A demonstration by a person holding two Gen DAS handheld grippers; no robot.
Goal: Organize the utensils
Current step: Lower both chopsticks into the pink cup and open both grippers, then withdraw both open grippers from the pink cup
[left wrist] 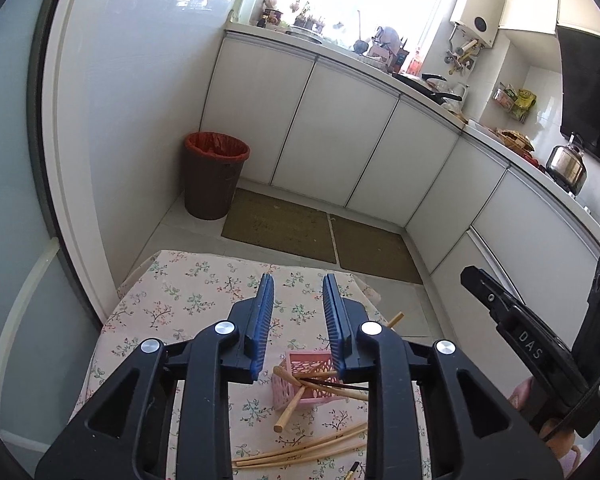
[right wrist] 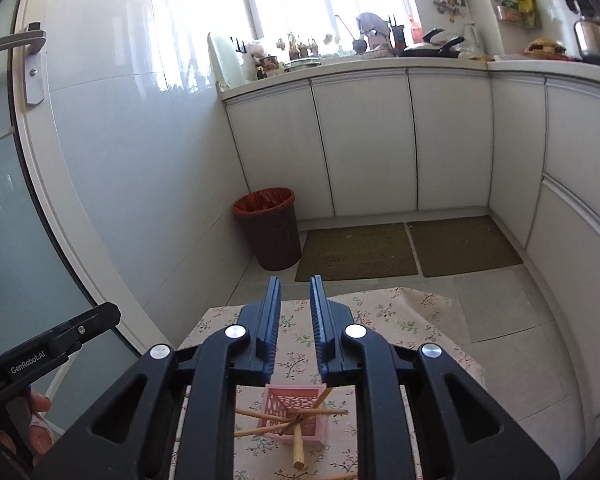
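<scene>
Loosely, chopsticks (right wrist: 296, 416) (crossed) splay from basket (right wrist: 296, 400).

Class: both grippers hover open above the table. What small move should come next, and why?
Probably lower the left gripper onto the loose chopsticks lying on the floral tablecloth beside the pink basket: its jaws are empty, and those sticks remain outside.

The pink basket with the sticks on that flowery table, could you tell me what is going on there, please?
A person is sorting chopsticks into the pink basket on the floral tablecloth. Several sticks already lean in the basket, while others lie loose beside it. The left tool and the right tool both hover above the table, jaws apart, holding nothing.
</scene>
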